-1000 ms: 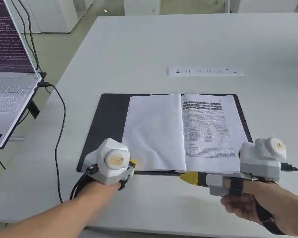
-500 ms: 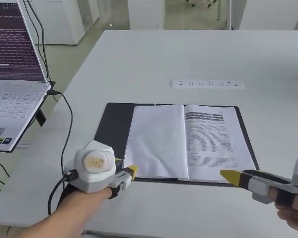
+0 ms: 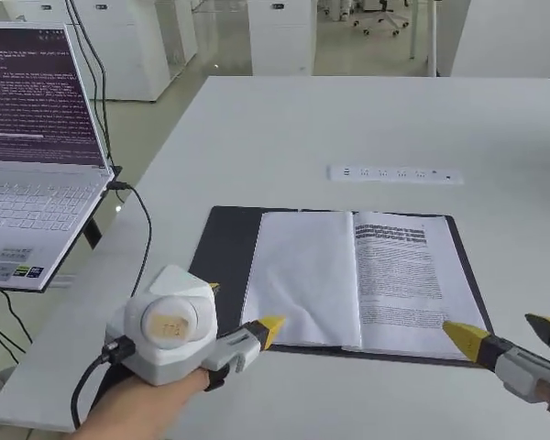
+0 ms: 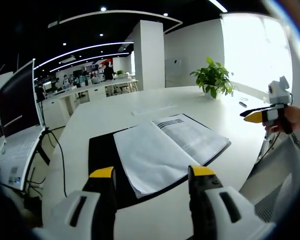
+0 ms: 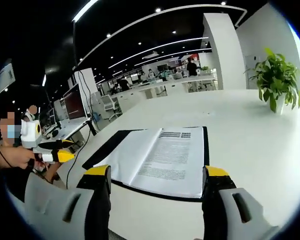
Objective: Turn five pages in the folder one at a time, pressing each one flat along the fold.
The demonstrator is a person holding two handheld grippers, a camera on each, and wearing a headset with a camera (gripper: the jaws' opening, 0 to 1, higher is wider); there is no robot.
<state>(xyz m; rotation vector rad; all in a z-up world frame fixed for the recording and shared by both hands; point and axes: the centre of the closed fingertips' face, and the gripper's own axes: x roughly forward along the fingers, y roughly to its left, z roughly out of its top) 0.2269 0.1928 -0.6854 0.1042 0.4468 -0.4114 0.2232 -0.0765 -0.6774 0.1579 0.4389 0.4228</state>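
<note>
The black folder (image 3: 222, 249) lies open on the white table, with a blank page (image 3: 302, 275) on the left and a printed page (image 3: 399, 275) on the right. Both pages lie flat. My left gripper (image 3: 240, 308) hovers open just off the folder's near left corner, holding nothing. My right gripper (image 3: 506, 332) is open off the near right corner, also holding nothing. In the left gripper view the folder (image 4: 160, 147) lies ahead of the spread left gripper (image 4: 152, 172). The right gripper view shows the folder (image 5: 155, 157) beyond the open right gripper (image 5: 156, 171).
An open laptop (image 3: 37, 174) stands at the left on the table, its black cable (image 3: 145, 243) running past the folder's left side. A white power strip (image 3: 394, 173) lies behind the folder. A potted plant (image 4: 215, 80) stands far off. The table's near edge is close below both grippers.
Both grippers have drawn back from the folder's front edge and apart. The right one moved right and its jaws now stand spread. The camera has tilted up.
</note>
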